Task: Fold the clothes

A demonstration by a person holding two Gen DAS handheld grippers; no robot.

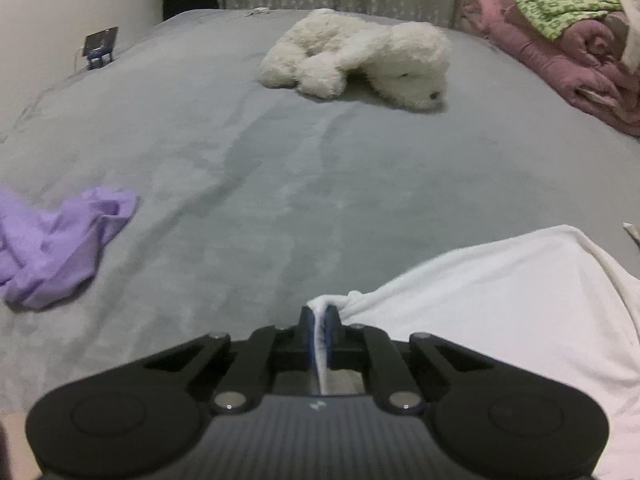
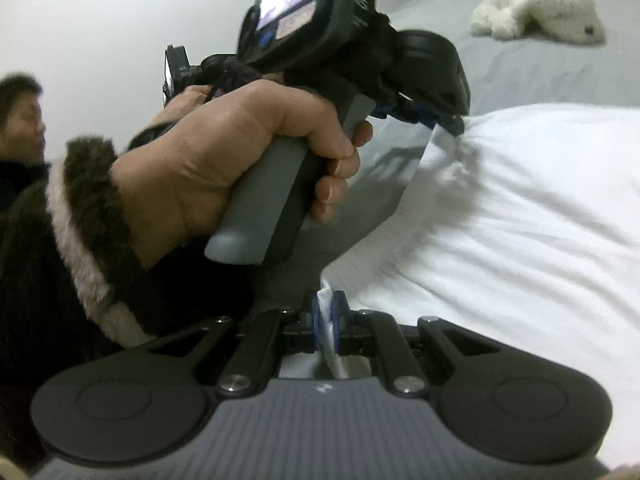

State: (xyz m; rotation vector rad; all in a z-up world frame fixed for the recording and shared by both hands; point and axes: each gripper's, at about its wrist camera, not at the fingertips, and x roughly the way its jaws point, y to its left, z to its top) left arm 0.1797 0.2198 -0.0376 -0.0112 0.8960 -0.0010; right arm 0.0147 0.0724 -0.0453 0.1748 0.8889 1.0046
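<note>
A white garment (image 1: 500, 304) lies spread on the grey bed (image 1: 280, 184) at the lower right of the left wrist view. My left gripper (image 1: 319, 320) is shut on a bunched edge of it, with white cloth squeezed between the blue pads. In the right wrist view the same white garment (image 2: 520, 216) fills the right side. My right gripper (image 2: 327, 316) is shut on another edge of it. The left gripper (image 2: 444, 120) shows there too, held in a hand (image 2: 240, 152) and pinching the cloth's far corner.
A crumpled purple garment (image 1: 60, 240) lies at the left. A white plush toy (image 1: 360, 56) rests far across the bed. Pink bedding (image 1: 560, 64) with a green patterned cloth (image 1: 560, 0) is piled far right. A small device (image 1: 99, 46) sits far left. A person (image 2: 22, 112) is at the left edge.
</note>
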